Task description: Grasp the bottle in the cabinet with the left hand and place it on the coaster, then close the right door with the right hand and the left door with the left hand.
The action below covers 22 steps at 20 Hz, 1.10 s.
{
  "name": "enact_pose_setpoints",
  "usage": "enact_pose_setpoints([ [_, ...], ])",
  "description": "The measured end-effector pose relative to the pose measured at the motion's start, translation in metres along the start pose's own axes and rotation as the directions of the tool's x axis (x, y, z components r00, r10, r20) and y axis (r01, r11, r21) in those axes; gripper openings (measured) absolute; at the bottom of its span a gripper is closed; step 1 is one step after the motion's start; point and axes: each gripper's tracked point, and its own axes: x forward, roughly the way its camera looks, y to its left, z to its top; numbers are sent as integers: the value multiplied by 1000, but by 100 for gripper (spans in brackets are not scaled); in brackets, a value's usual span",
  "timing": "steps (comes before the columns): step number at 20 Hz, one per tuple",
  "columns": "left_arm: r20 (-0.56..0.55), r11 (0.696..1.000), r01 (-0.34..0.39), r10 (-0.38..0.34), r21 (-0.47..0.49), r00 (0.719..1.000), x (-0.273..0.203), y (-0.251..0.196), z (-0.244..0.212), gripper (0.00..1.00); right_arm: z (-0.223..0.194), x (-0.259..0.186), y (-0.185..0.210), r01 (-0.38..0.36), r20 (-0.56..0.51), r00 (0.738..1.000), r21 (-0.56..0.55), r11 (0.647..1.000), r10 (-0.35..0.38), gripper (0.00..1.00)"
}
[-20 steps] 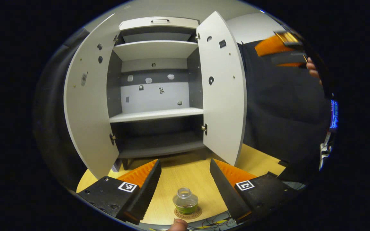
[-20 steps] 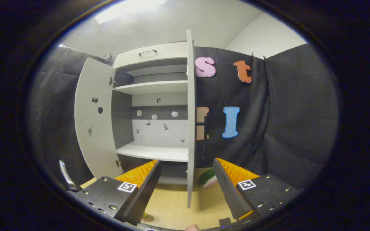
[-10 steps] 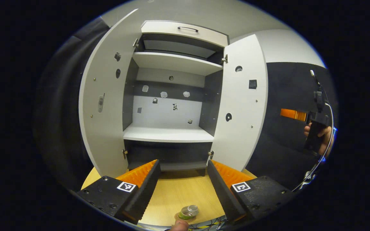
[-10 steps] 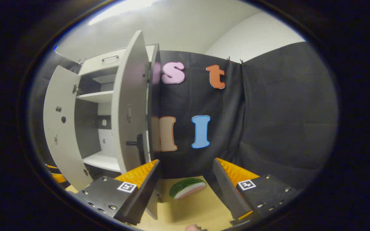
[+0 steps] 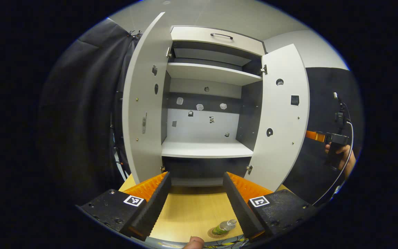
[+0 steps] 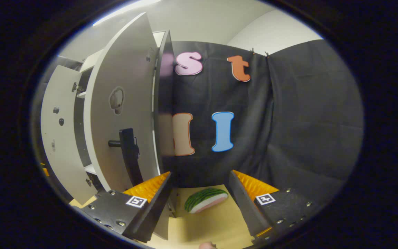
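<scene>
A small clear bottle (image 5: 224,226) with green liquid stands on a round coaster (image 5: 214,234) on the wooden table, low in the left gripper view. My left gripper (image 5: 195,202) is open above and behind it, holding nothing. The grey cabinet (image 5: 206,148) faces it with its left door (image 5: 143,114) and right door (image 5: 282,124) both swung open and its shelves bare. In the right gripper view, my right gripper (image 6: 200,200) is open beside the outer face of the right door (image 6: 123,114), close to its black handle (image 6: 128,152). That gripper (image 5: 320,136) and its hand appear at the far right of the left gripper view.
A watermelon slice toy (image 6: 206,200) lies on the wooden table (image 6: 212,224) between my right gripper's fingers, farther off. A drawer with a dark handle (image 5: 221,35) tops the cabinet. Black cloth walls the booth on both sides.
My left gripper has drawn back and shifted left, so the bottle sits smaller and lower. My right gripper has swung around the right door to its outer face with the handle.
</scene>
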Motion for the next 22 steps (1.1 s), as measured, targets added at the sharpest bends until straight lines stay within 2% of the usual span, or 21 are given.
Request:
enact_pose_setpoints([
  [1,4,1000,-12,12,7,1000,-3,6,3,95,-5,3,10,-36,-11,999,-7,999,36,99],
  [2,6,1000,-22,22,13,1000,-4,11,5,95,-7,1,17,-47,-18,999,-23,999,47,94],
  [7,28,998,-60,59,36,998,-1,23,20,95,-8,-3,29,-42,-12,999,-3,999,42,91],
  [8,26,997,-57,56,44,998,0,22,21,95,-7,-4,34,-45,-10,999,-8,999,45,93],
  [14,24,995,-24,22,92,999,8,8,27,95,-13,-8,82,-96,-9,995,27,995,96,92],
  [15,35,995,-15,12,94,999,9,5,30,95,-12,-9,90,-99,-7,995,20,995,99,96],
  [16,48,996,1,-5,90,999,9,1,35,95,-11,-9,97,-101,-4,995,4,995,101,96],
  [17,64,996,15,-20,85,998,9,-4,40,95,-10,-8,103,-101,-2,995,-13,995,101,92],
  [22,105,996,22,-32,91,994,4,-3,52,95,-14,-5,131,-119,-10,993,12,993,119,96],
])
